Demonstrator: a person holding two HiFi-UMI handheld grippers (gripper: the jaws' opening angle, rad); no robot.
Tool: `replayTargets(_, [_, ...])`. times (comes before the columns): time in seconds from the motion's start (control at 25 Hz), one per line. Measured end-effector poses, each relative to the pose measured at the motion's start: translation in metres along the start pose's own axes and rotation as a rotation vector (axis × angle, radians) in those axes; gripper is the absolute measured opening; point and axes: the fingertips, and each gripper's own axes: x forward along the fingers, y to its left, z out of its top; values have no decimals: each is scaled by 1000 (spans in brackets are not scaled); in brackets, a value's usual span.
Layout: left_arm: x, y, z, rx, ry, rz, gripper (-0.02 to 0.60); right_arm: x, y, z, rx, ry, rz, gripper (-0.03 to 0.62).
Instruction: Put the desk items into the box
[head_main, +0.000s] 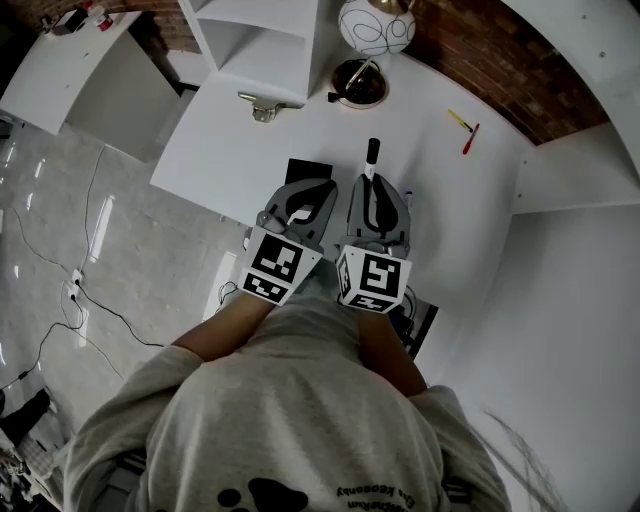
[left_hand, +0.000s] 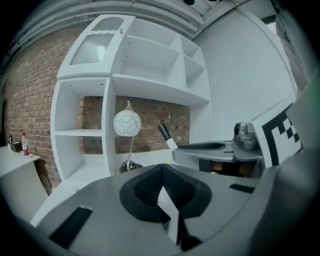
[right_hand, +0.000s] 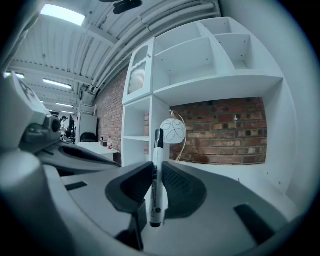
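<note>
One white, black-capped marker

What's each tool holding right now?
Left tool: closed on a thin white card.
Right tool: closed on a marker.

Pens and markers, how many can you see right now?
3: a marker clamped in the right gripper, and a yellow pen and a red pen lying side by side on the desk beyond it. Others may be hidden.

White black-capped marker pinched between right gripper's fingers.
</note>
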Motion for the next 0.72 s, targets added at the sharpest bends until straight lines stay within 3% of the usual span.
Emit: replayTargets(0.72, [-35,51,-15,-34,20,127,6,32,65,1,-22,-3,154,77])
